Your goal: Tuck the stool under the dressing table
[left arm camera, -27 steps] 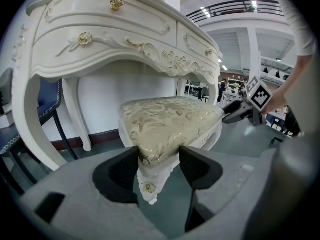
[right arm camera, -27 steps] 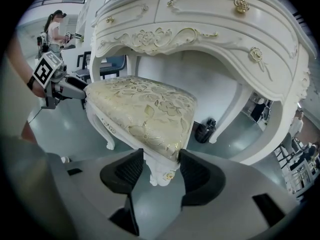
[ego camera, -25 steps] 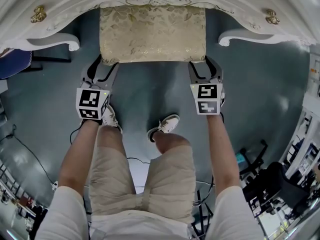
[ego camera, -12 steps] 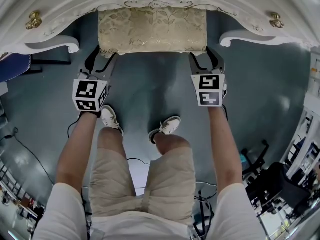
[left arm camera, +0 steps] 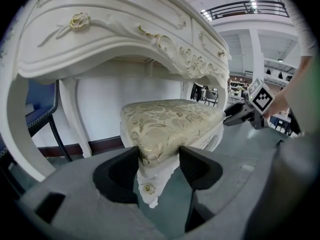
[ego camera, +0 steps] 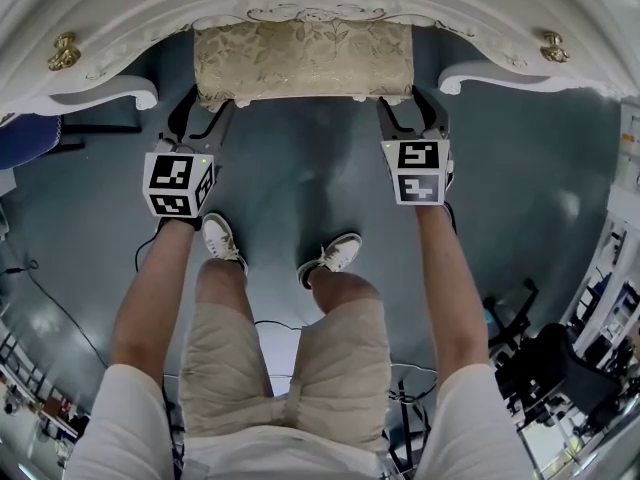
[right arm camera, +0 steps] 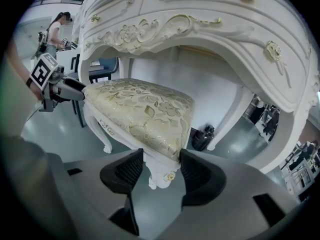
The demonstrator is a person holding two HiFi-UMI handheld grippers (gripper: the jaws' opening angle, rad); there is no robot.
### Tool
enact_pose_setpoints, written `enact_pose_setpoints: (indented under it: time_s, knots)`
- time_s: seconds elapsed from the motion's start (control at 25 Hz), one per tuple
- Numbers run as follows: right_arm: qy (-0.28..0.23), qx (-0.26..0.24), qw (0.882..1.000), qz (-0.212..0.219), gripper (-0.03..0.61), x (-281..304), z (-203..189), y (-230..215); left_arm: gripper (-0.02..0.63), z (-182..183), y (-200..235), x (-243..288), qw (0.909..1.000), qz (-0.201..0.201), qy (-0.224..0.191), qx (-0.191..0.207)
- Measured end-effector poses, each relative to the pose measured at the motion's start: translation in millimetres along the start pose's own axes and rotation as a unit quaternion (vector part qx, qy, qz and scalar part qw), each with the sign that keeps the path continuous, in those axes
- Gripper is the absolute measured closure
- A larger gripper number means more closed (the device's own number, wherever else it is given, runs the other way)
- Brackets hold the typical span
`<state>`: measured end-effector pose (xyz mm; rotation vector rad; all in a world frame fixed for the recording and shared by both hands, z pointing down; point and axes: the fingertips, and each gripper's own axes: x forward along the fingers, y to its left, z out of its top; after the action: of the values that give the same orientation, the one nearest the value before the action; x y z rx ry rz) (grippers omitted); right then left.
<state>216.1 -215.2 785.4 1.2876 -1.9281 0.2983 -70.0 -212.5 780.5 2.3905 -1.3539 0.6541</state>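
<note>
The stool point(ego camera: 303, 63) stands on the grey floor point(ego camera: 300, 178) in the kneehole of the white dressing table point(ego camera: 120, 18). Its long axis runs left to right, parallel to the table's front edge. The far part of its gold-patterned cushion is hidden beneath the table's carved apron, and its near long side faces the person.

The left hand-held gripper point(ego camera: 205, 110) is clamped on the stool's near left corner, one jaw against each side of the cushion corner, with the carved white leg point(left arm camera: 148, 188) hanging between them. The right hand-held gripper point(ego camera: 408, 110) grips the near right corner in the same way. Both point away from the person and slope downward.

The dressing table's drawers, with gold knobs point(ego camera: 64, 52), are shut, so their insides cannot be seen.
</note>
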Motion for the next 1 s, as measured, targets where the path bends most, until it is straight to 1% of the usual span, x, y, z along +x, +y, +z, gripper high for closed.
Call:
enact_pose_setpoints:
  time_s: [0.24,0.64,1.0]
  knots:
    - [-0.003,0.001,1.0,-0.005,0.344,8.6,7.9,-6.1,0.36,5.7,6.4,8.9,0.9999,0.009,-0.004,-0.007]
    - [-0.005,0.003,1.0,-0.013,0.344,23.6,22.3,-13.8,0.364,15.4,19.0,22.7,0.9998,0.015,-0.009,-0.006]
    - [-0.012,0.004,1.0,-0.017,0.345,26.3,24.8,-15.0,0.362,17.1,21.5,25.1,0.9996,0.018,-0.02,-0.008]
